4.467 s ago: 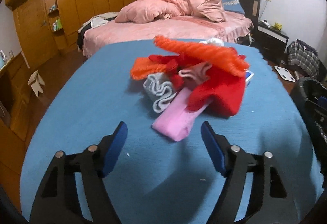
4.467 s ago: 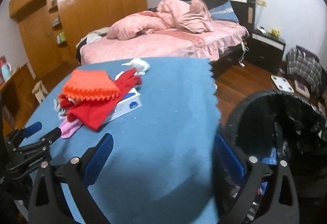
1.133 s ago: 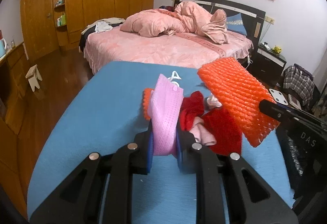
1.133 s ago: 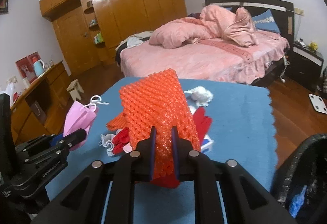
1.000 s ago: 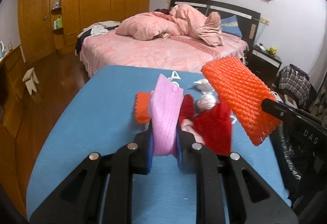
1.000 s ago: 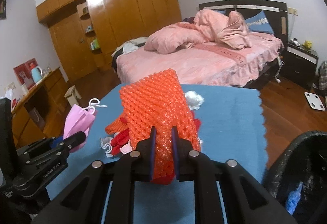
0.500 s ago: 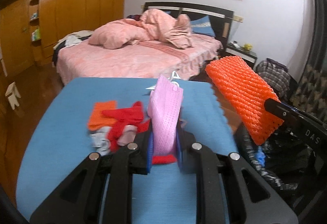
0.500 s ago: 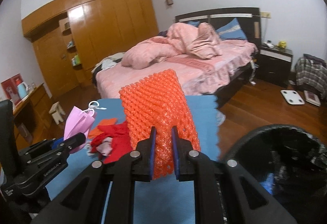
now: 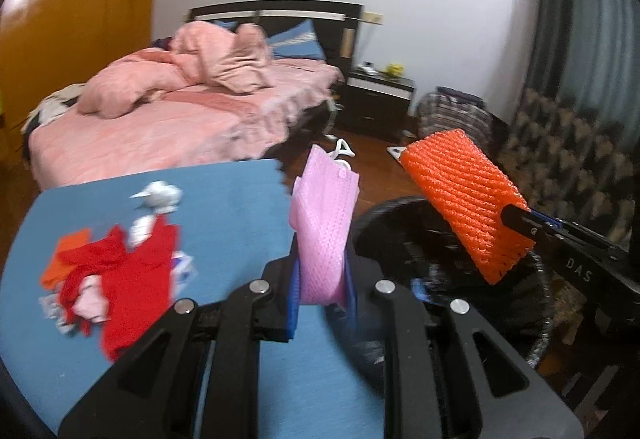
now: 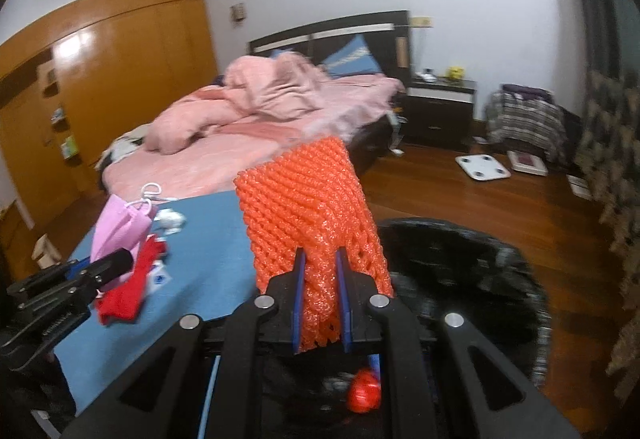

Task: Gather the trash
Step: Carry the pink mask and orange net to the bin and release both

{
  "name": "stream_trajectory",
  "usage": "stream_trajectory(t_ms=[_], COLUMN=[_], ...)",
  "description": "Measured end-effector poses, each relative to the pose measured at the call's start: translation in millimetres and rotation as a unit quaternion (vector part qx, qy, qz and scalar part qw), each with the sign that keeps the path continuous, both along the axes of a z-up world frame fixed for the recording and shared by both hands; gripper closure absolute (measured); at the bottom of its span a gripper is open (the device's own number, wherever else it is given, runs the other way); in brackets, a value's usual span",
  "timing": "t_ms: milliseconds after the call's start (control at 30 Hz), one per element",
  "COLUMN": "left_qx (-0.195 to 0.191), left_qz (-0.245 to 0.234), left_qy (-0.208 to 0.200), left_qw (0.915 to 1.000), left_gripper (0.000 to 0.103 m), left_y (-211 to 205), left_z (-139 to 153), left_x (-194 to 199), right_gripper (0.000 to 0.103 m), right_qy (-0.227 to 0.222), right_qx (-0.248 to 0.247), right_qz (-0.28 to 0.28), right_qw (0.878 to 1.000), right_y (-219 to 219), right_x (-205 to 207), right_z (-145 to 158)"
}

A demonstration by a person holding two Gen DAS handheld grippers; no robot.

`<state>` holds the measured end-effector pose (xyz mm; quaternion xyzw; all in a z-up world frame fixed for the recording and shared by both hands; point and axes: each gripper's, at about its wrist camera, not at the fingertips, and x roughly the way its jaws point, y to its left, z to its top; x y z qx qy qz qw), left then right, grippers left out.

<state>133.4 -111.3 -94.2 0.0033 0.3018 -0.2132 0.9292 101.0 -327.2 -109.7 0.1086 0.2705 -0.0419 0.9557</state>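
A pair of hand-held tongs carries rubbish above a bedroom work surface. The left gripper [image 9: 322, 275], its blue-padded jaws pinched nearly together, clamps the lower end of a pink pleated face mask [image 9: 325, 223], which stands upright from the pads with its white ear loops at the top. To its right, the right gripper [image 10: 322, 303] has its jaws squeezed almost fully closed on the bottom of an orange foam mesh fruit sleeve [image 10: 310, 219], which rises above the pads and flares wider towards the top. Directly ahead of and below the right tongs gapes a round bin lined with a black plastic bag [image 10: 460, 259], already holding scraps, among them a small red object just under the jaws. Left of both tongs, on the blue felt-covered table [image 9: 236, 207], lies a heap of red and orange scraps [image 9: 120, 267], with a crumpled white tissue [image 9: 160, 195] just beyond it. A bed with rumpled pink bedding [image 9: 160, 119] fills the background.
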Motion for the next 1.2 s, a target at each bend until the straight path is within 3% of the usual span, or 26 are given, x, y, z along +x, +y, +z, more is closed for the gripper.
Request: stream_trajectory(t_ms=[200, 267, 300, 400, 467, 500, 633, 700, 900, 1200], left_qx=[-0.005, -0.012, -0.015, -0.023, -0.026, -0.024, -0.010, -0.006, 0.030, 0.074], left_qz=[-0.052, -0.074, -0.086, -0.107, -0.105, -0.101, -0.060, -0.039, 0.050, 0.187], left_qy=[0.007, 0.015, 0.020, 0.034, 0.034, 0.033, 0.024, 0.021, 0.002, 0.010], left_qw=[0.9986, 0.9971, 0.9960, 0.9935, 0.9936, 0.9941, 0.9979, 0.9990, 0.9983, 0.9795], left_gripper=[0.086, 0.082, 0.076, 0.051, 0.041, 0.038, 0.027, 0.023, 0.019, 0.019], left_y=[-53.0, -71.4, -78.1, -89.0, -84.6, -81.7, -47.7, -28.4, 52.8, 176.2], left_z=[-6.1, -9.9, -12.1, -21.1, -24.6, -25.3, -27.1, -24.3, -22.4, -37.5], left_x=[7.0, 11.6, 12.3, 15.9, 13.9, 13.2, 14.7, 13.6, 9.5, -0.6], right_gripper=[0.089, 0.088, 0.087, 0.074, 0.053, 0.048, 0.014, 0.006, 0.006, 0.006], right_qy=[0.017, 0.024, 0.031, 0.041, 0.044, 0.043, 0.034, 0.029, 0.021, 0.027], right_qx=[-0.003, -0.001, -0.003, -0.008, -0.007, -0.008, -0.020, -0.019, -0.008, 0.000], right_qz=[-0.049, -0.061, -0.067, -0.092, -0.105, -0.107, -0.112, -0.107, -0.058, 0.044], right_qw=[0.999, 0.998, 0.997, 0.995, 0.994, 0.993, 0.993, 0.994, 0.998, 0.999], right_y=[-44.3, -54.3, -58.8, -69.6, -74.6, -75.2, -69.3, -61.6, -23.3, 80.1], right_x=[-15.8, -19.1, -20.1, -25.0, -28.6, -26.7, -23.0, -18.7, -7.5, 31.9], right_z=[-13.4, -18.6, -21.7, -28.9, -31.8, -31.6, -30.2, -27.9, -22.1, -28.0])
